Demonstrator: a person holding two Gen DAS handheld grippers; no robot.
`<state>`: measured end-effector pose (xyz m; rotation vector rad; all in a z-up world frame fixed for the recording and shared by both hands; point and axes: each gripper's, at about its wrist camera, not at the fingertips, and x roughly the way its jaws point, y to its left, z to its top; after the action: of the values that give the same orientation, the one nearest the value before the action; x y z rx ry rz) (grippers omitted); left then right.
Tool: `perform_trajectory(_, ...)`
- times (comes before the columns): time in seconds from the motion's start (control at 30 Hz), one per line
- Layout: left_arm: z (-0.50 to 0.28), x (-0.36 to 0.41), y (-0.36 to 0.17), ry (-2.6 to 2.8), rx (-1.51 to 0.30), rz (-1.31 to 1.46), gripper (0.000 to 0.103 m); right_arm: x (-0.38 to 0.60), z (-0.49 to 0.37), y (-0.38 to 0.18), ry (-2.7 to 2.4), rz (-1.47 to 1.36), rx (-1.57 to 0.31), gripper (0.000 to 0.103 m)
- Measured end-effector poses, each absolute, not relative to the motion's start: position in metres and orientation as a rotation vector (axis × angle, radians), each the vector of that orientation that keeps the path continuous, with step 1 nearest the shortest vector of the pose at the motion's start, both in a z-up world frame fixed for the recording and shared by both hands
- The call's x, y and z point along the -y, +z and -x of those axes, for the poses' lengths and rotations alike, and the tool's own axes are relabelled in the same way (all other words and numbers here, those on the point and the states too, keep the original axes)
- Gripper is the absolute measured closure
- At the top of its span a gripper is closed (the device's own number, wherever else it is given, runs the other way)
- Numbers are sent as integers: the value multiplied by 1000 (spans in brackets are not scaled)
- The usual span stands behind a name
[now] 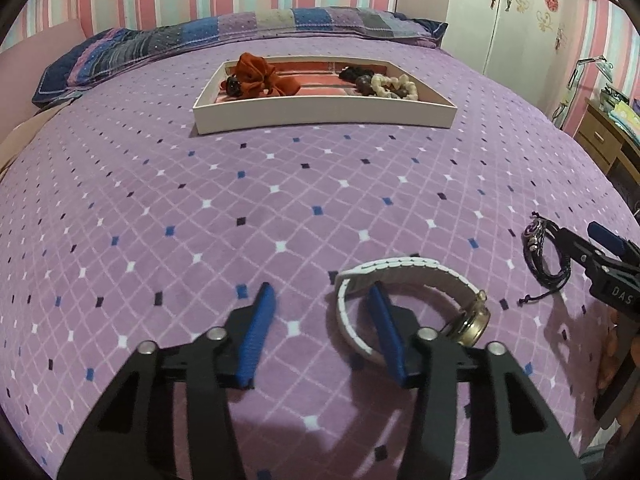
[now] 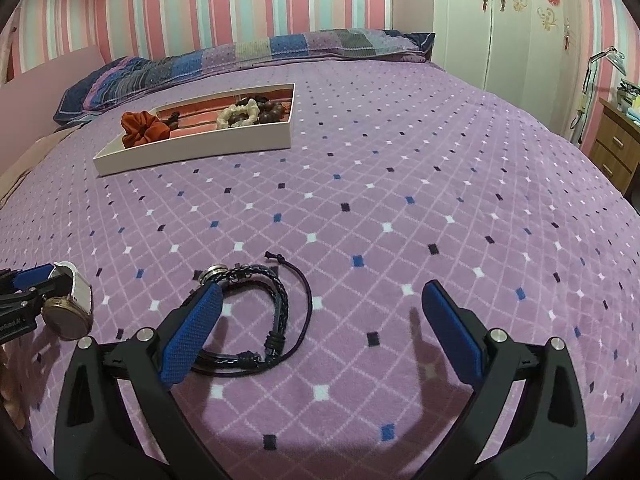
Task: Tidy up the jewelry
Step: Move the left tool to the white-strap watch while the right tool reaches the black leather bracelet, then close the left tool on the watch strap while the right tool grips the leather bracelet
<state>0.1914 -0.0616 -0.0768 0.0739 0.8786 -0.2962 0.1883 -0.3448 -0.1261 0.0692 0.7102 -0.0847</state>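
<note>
A watch (image 1: 412, 274) with a white strap and a gold-coloured case lies on the purple bedspread. My left gripper (image 1: 320, 294) stands open over it. Its right finger sits inside the strap loop, its left finger outside, with a gap to the strap. A black braided bracelet (image 2: 276, 308) with a metal charm lies between the fingers of my right gripper (image 2: 322, 291). That gripper is wide open, and its left pad overlaps the bracelet's near side. The white tray (image 1: 320, 116) with a pink lining sits further up the bed, holding an orange scrunchie (image 1: 260, 74), dark beads and a cream bracelet (image 1: 394, 84).
Striped pillows (image 1: 240, 32) lie along the head of the bed beyond the tray. A white wardrobe (image 2: 500, 20) and a wooden desk (image 2: 616, 148) stand off the bed's right side. The bedspread (image 2: 400, 180) between the grippers and the tray is flat.
</note>
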Motion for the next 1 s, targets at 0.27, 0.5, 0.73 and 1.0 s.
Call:
perform_trajectory(0.27,-191,68,-77,-311,-891,-83,69,341,-196,-133,-74,-61,-755,32)
perform_trajectory(0.5,-190,73,-78,-335,-892,-84,86,342,-196,-135,-66,-69,-761,55)
perform_trajectory(0.73,-190,73,-78,-322,-894,-62,89,331,-196,-135,-43,-16,-758,79)
perform_trajectory(1.0,-185,75,-78,-307,-870,-85,91,321,-194,-133,-33,22,-737,96)
